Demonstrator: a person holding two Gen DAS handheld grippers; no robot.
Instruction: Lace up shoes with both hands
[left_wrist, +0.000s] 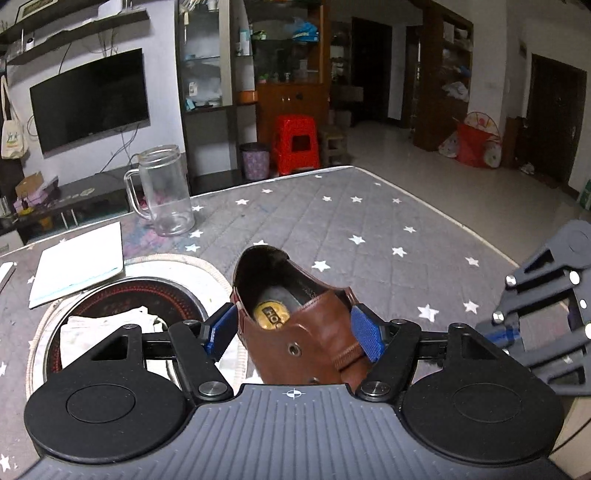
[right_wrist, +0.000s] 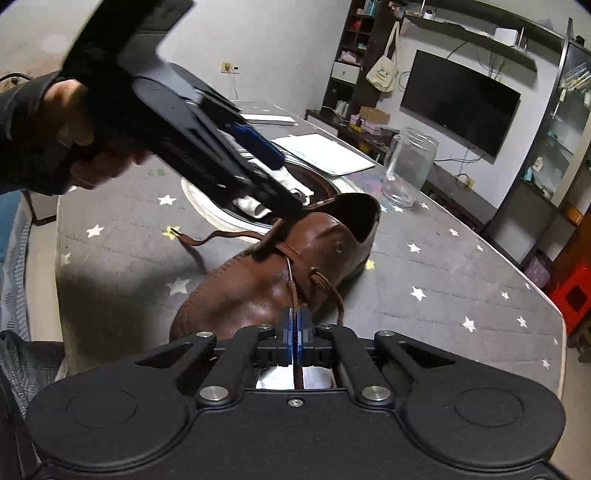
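- The brown shoe (right_wrist: 280, 266) sat on the grey star-print cover (left_wrist: 369, 221), heel opening toward the jar, toe toward the right-wrist camera.
- Its lace (right_wrist: 295, 291) ran up off the eyelets straight into the right gripper (right_wrist: 294, 325) — pads pressed together with the cord pinched between them.
- The other lace end (right_wrist: 207, 238) trailed loose across the cover to the shoe's left in that view, tip lying on a star.
- Left gripper (left_wrist: 295, 334) had its blue pads (left_wrist: 365, 332) spread on either side of the shoe's heel end. Right pad looked right up against the leather, the left one just beside it; couldn't tell whether they were actually squeezing.
- From the right wrist, a hand (right_wrist: 74, 122) in a dark sleeve held that left gripper angled down over the shoe.
- Behind the shoe: a round burner (left_wrist: 147, 291) with a white cloth (left_wrist: 107, 325) on it, then a paper pad (left_wrist: 79, 258) and an empty glass jar (left_wrist: 162, 192) — well apart from the shoe.
- A TV (left_wrist: 88, 99) hung on the far wall, and a red stool (left_wrist: 295, 144) stood past the table edge.
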